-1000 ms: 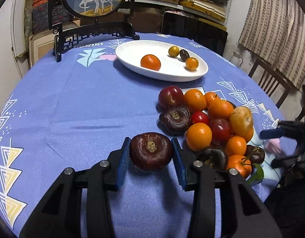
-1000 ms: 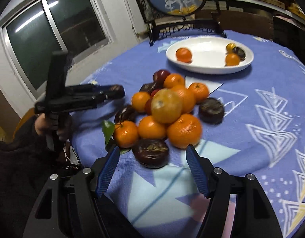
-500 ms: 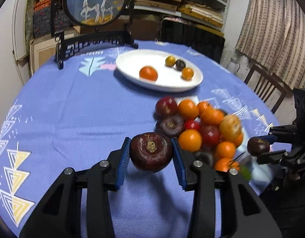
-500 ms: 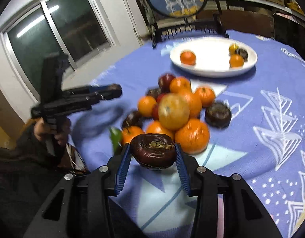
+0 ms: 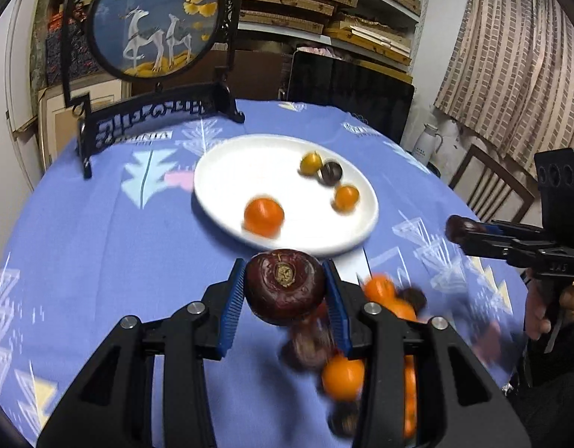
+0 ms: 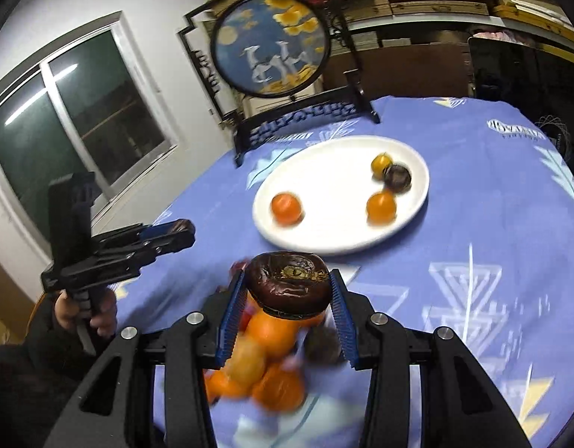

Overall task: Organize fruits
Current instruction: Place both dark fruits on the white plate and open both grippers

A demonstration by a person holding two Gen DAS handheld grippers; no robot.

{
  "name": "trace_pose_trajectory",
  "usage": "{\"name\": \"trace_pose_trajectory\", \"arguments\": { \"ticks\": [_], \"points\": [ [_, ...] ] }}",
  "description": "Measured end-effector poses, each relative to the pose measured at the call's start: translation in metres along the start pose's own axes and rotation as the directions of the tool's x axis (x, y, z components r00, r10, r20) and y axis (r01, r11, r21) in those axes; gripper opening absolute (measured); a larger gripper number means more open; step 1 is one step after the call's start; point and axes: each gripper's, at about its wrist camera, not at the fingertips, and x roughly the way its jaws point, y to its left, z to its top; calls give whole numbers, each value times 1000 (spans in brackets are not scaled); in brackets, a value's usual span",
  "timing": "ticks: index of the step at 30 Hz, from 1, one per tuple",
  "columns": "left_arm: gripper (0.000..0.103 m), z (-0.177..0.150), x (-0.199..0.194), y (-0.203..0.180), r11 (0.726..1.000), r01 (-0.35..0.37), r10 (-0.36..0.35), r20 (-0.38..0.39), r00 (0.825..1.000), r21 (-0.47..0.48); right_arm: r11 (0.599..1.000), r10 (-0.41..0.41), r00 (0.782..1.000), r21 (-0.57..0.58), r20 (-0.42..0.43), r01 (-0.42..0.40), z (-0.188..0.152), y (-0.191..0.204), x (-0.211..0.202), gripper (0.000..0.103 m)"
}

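My left gripper (image 5: 285,295) is shut on a dark purple round fruit (image 5: 285,285), held in the air above the blue tablecloth. My right gripper (image 6: 288,293) is shut on a flatter dark brown fruit (image 6: 288,280). Both hang over a blurred pile of oranges and dark fruits (image 5: 343,373) (image 6: 264,366). Beyond them lies a white oval plate (image 5: 249,164) (image 6: 324,164) with two oranges, a small yellow fruit and a small dark fruit on it. In the left wrist view the right gripper (image 5: 462,229) shows at the right edge; in the right wrist view the left gripper (image 6: 174,231) shows at the left.
A round painted screen on a black stand (image 5: 152,18) (image 6: 272,44) stands at the table's far edge behind the plate. A wooden chair (image 5: 488,183) and a dark monitor (image 5: 346,89) sit past the table. A window (image 6: 70,112) is on the left wall.
My right gripper has closed on the dark brown fruit and lifted it off the cloth. Both grippers have risen and moved toward the plate with their fruits.
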Motion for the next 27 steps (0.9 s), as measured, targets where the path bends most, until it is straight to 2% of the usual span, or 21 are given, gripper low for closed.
{"name": "trace_pose_trajectory", "arguments": {
  "ticks": [6, 10, 12, 13, 16, 17, 20, 27],
  "points": [
    [40, 60, 62, 10, 1000, -14, 13, -17, 1000, -23, 997, -16, 999, 78, -28, 18, 59, -32, 65, 45],
    [40, 80, 114, 19, 998, -24, 20, -85, 996, -51, 990, -43, 997, 129, -56, 50, 80, -51, 108, 47],
    [42, 82, 127, 24, 997, -25, 16, -110, 994, -73, 989, -65, 997, 133, -47, 70, 83, -55, 113, 57],
    [49, 80, 129, 26, 996, -23, 13, -117, 993, -86, 989, -76, 997, 128, -23, 79, 82, -54, 110, 60],
    [65, 73, 116, 26, 996, -33, 26, -84, 996, -82, 990, -114, 993, 86, 4, 114, 73, -47, 99, 60],
    [67, 69, 107, 25, 996, -43, 37, -72, 997, -76, 989, -119, 993, 89, 6, 118, 70, -48, 95, 60],
    [67, 55, 82, 16, 998, -21, 18, -56, 998, -57, 987, -109, 994, 117, 13, 107, 54, -49, 80, 60],
    [68, -13, 21, -12, 997, 20, -14, -93, 996, 69, 977, -182, 983, 117, 22, 178, 3, -49, 41, 64]
  ]
}}
